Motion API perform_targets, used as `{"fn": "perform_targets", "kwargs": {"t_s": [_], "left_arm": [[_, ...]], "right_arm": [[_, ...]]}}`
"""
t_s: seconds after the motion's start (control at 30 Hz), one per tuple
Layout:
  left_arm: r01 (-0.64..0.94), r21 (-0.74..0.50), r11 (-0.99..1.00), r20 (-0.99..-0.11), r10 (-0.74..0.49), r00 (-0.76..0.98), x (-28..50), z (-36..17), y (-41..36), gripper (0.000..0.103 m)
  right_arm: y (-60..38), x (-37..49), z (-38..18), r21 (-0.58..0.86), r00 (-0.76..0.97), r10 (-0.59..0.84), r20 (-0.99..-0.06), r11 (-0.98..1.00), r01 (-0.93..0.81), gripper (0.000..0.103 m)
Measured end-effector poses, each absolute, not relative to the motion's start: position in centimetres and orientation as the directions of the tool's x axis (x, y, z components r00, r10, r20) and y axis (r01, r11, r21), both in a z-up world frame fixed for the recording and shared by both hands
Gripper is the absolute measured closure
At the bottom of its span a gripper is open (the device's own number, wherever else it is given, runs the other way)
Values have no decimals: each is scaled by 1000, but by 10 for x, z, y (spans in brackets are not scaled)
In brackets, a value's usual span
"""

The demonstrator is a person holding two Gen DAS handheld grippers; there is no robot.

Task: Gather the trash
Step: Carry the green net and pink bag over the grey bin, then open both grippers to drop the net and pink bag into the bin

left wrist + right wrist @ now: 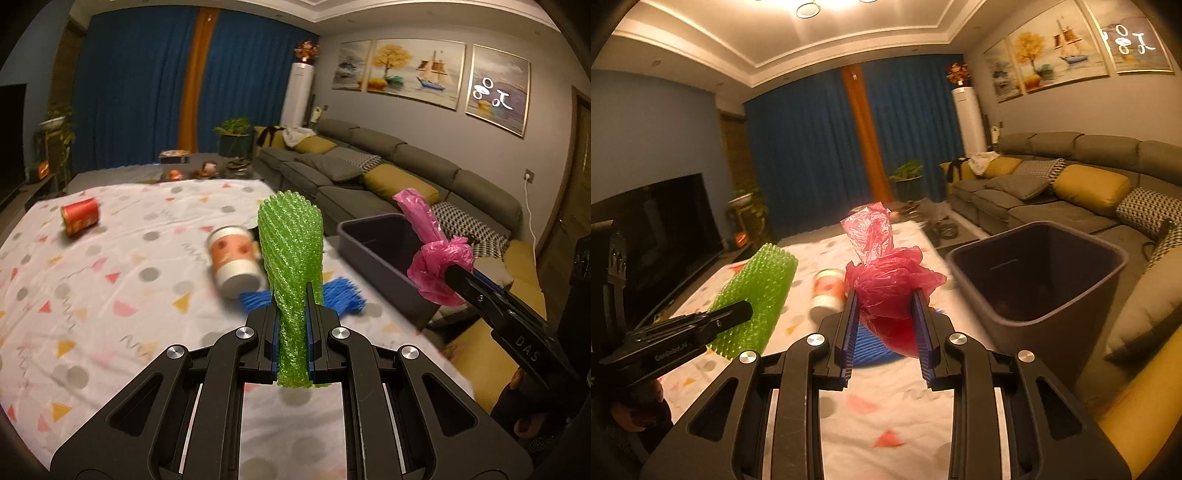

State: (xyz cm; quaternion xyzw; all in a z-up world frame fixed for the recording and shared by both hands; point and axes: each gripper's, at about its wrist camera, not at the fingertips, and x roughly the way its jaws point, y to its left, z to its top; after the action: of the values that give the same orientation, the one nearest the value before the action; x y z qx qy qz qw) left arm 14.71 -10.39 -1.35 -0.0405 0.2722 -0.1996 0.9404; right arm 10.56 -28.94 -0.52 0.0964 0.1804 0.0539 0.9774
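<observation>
My left gripper (292, 295) is shut on a green foam net sleeve (290, 251) and holds it upright above the table; the sleeve also shows in the right wrist view (757, 295). My right gripper (886, 295) is shut on a crumpled pink plastic bag (886, 273), also seen at the right of the left wrist view (432, 251), beside the dark grey trash bin (1034, 273) (373, 243). On the tablecloth lie a paper cup (234, 258), a red can (80, 215) and a blue foam net (343, 293).
The table has a white cloth with coloured shapes (110, 295). A grey sofa with yellow cushions (388, 177) runs along the right. A TV (657, 236) stands at the left. Plants and small items stand beyond the table's far end (207, 168).
</observation>
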Motion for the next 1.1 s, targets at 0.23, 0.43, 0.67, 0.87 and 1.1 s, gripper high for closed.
{"fn": "perform_targets", "kwargs": {"t_s": [0.23, 0.43, 0.67, 0.87, 1.1], "left_arm": [[419, -162, 893, -479, -442, 758, 166, -3, -150, 93], [465, -163, 870, -467, -483, 740, 183, 6, -183, 93], [528, -155, 835, -445, -536, 717, 201, 14, -229, 93], [578, -157, 801, -433, -581, 689, 218, 12, -267, 93], [595, -177, 784, -463, -600, 653, 244, -2, -292, 93]], "right_arm": [[-321, 119, 0, 191, 947, 50, -318, 982, 12, 74], [-345, 128, 3, 184, 955, -28, -296, 979, 86, 74], [-376, 139, 1, 183, 950, -121, -287, 967, 178, 74], [-393, 152, -8, 198, 939, -151, -308, 956, 219, 74], [-399, 162, -14, 207, 934, -172, -315, 947, 244, 73]]}}
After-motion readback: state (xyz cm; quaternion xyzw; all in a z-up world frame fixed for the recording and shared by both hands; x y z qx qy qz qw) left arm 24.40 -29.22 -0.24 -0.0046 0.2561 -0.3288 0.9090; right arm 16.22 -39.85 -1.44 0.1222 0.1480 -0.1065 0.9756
